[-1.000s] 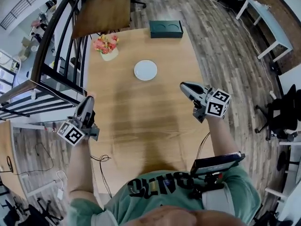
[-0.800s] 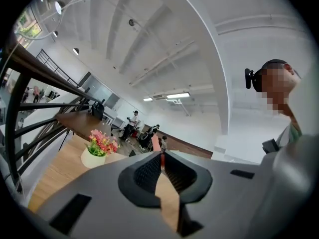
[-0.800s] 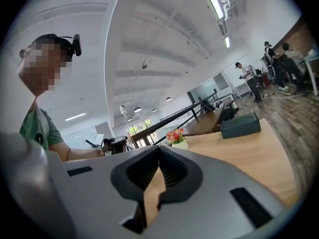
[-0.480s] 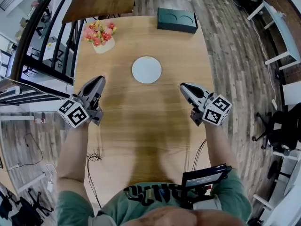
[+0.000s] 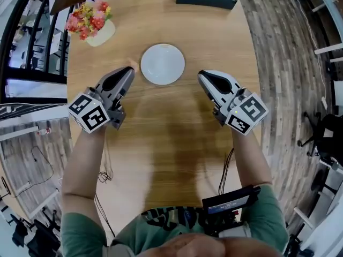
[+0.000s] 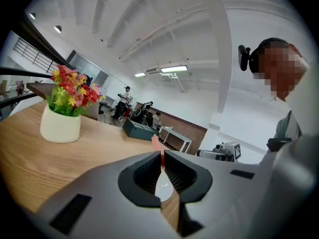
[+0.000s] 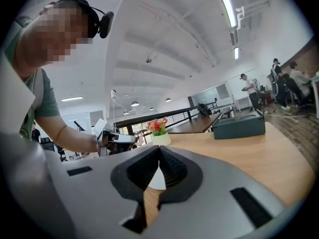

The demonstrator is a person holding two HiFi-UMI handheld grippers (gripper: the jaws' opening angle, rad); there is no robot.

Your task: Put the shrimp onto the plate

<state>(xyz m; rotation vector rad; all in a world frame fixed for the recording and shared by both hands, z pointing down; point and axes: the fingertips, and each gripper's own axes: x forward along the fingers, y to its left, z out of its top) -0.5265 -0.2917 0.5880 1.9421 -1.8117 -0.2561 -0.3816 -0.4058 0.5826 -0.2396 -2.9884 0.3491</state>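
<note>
moved: left gripper [image 5: 129, 70] in from the table's edge to just left of white plate [image 5: 163, 63]; right gripper [image 5: 202, 76] nearer plate's right | left jaws clamped on shrimp [image 6: 155, 141], beside plate's rim, not over it | right jaws together, empty | judged: release still to come

Left gripper [image 5: 130, 68] and right gripper [image 5: 200, 75]: grey moulded shells tapering to the tips, each with a rear cube [image 5: 88, 114] bearing black-and-white square markers. Inner pads [image 6: 148, 173]: black, ribbed. A thin black cable [image 5: 225, 170] leads from the right gripper toward a black box [image 5: 229, 201] at the waist. Clothing: green short-sleeved T-shirt [image 5: 80, 234] with dark lettering.
</note>
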